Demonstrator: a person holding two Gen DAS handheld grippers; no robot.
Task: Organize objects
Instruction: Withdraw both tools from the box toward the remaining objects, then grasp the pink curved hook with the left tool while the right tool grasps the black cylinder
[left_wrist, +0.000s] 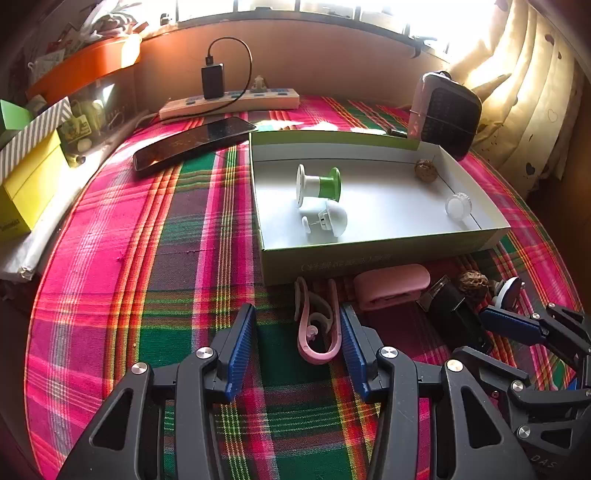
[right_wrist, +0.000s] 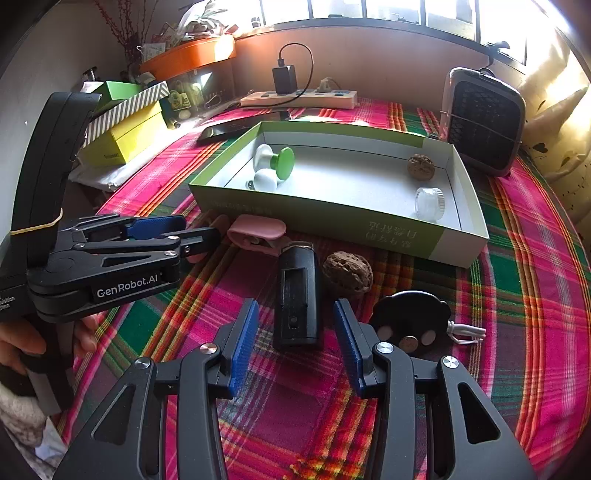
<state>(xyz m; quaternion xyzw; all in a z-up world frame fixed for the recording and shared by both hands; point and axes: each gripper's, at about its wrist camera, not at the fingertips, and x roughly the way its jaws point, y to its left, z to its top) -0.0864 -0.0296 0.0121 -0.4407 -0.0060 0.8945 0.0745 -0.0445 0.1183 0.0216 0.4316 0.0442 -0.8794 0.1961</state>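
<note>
A green-and-white shallow box holds a green-and-white spool, a white mushroom-shaped piece, a walnut and a clear cap. In front of it on the plaid cloth lie a pink hook clip, a pink case, a black rectangular device, a second walnut and a black round piece. My left gripper is open just above the cloth, with the pink hook clip by its right finger. My right gripper is open around the black device's near end.
A phone, a power strip with a charger and a small heater stand behind the box. Yellow and striped boxes are stacked at the left edge. A curtain hangs at the right.
</note>
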